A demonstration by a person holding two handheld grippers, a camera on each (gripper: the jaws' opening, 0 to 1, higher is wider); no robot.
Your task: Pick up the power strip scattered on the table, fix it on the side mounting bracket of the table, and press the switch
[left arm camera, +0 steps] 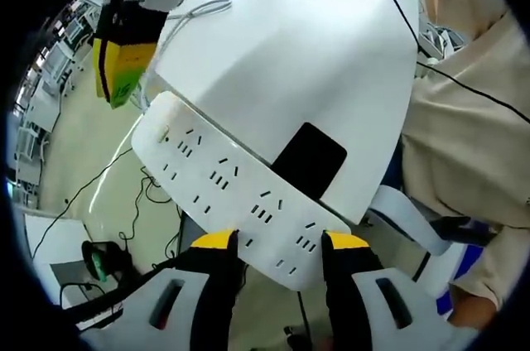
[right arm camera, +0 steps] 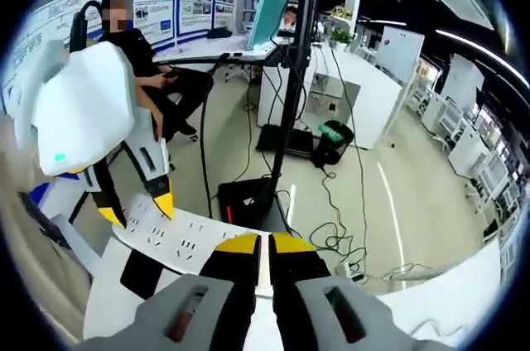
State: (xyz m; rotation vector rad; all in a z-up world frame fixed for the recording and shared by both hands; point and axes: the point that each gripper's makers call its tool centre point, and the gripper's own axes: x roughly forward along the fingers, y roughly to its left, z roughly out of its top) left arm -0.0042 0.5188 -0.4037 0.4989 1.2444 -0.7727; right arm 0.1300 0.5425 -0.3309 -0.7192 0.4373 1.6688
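Slipping is the main risk: the left gripper pinches the strip only at one end, jaws narrow on its edges, so the long free end could swing or twist out if the hand tilts or bumps the table. The strip sits along the table's side edge w/ its socket face turned out toward the camera; whether it's seated on a bracket I can't tell, no bracket is clearly visible. If it isn't seated and the grip lets go, it drops to the floor. A black patch lies on the table just behind the strip.

In the right gripper view the right gripper has yellow tips pressed together w/ nothing between them, resting at or just over the strip near its far end, contact unclear. Pushing down there, opp. the held end, could lever the strip out of the left gripper. Switch location isn't clear in either view, so a press could land on sockets instead. A cable trails on the table and may snag.
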